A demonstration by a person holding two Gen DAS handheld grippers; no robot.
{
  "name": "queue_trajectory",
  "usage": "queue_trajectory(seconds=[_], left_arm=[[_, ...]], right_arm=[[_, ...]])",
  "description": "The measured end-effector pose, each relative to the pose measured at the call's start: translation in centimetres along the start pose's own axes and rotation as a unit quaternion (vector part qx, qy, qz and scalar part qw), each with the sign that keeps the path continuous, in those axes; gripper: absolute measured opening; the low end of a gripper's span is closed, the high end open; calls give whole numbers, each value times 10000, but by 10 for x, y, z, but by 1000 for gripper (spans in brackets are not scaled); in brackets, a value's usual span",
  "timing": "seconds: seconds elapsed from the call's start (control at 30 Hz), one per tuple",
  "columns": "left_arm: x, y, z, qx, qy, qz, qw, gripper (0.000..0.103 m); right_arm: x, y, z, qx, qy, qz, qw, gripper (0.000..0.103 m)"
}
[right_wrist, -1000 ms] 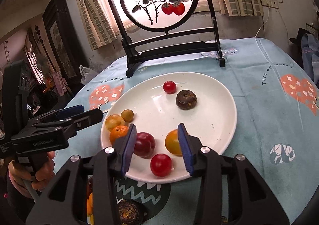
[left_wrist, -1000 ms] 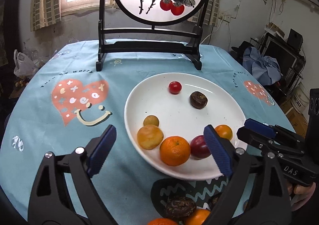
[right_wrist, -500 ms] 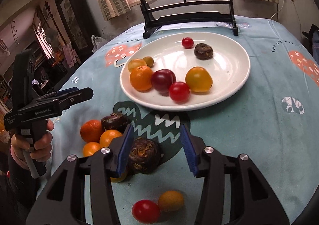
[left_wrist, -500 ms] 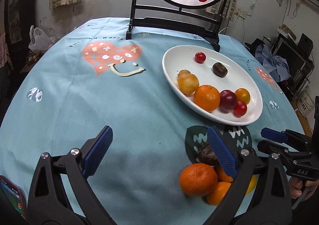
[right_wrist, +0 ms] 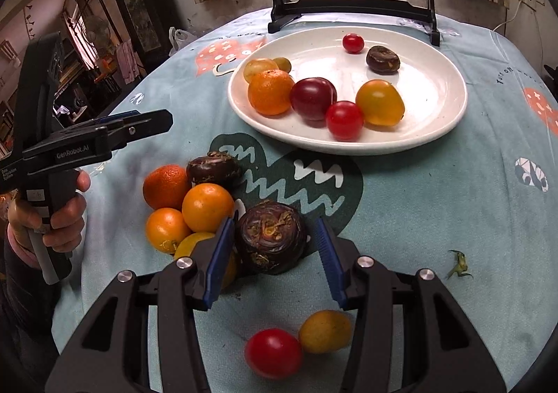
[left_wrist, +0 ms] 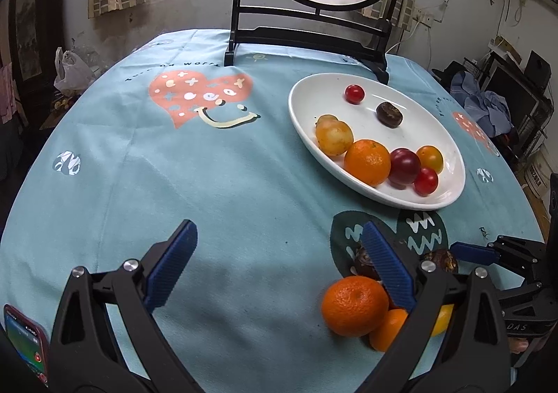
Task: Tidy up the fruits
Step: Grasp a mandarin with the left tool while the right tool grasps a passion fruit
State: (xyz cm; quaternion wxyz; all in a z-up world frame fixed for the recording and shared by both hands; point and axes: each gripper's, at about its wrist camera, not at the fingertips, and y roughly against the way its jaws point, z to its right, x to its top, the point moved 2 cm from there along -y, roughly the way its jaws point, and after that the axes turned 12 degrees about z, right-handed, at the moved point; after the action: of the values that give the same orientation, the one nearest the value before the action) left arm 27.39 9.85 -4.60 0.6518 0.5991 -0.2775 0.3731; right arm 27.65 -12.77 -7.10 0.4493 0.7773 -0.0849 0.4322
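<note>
A white plate (right_wrist: 436, 135) holds several fruits: an orange (right_wrist: 270, 91), a dark red plum (right_wrist: 313, 98), red and yellow tomatoes and a dark chestnut-like fruit (right_wrist: 382, 59). It also shows in the left wrist view (left_wrist: 450, 197). My right gripper (right_wrist: 273, 251) is open, its jaws on either side of a dark brown fruit (right_wrist: 270, 243) lying on the cloth, not touching it. Loose oranges (right_wrist: 207, 206) lie left of it. My left gripper (left_wrist: 279, 264) is open and empty over bare cloth, an orange (left_wrist: 354, 305) beside its right finger.
A red tomato (right_wrist: 273, 353) and a small yellow fruit (right_wrist: 326, 330) lie near the front edge. A black-framed round screen (left_wrist: 314, 27) stands behind the plate. A phone (left_wrist: 26, 344) lies at the left front. A green stem scrap (right_wrist: 460, 265) lies right.
Both grippers have pulled back from the plate toward the table's front. The right gripper now straddles the dark brown fruit; the loose pile has come into view.
</note>
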Motion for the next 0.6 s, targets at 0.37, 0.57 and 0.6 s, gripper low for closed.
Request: queue_trajectory(seconds=[0.37, 0.57, 0.6], left_arm=[[0, 1, 0, 5, -7, 2, 10000, 97], [0, 0, -1, 64, -19, -12, 10000, 97], [0, 0, -1, 67, -17, -16, 10000, 97]], right_arm=[[-2, -10, 7, 191, -432, -84, 9988, 51], [0, -13, -2, -137, -208, -59, 9997, 49], [-1, -13, -3, -180, -181, -52, 9997, 49]])
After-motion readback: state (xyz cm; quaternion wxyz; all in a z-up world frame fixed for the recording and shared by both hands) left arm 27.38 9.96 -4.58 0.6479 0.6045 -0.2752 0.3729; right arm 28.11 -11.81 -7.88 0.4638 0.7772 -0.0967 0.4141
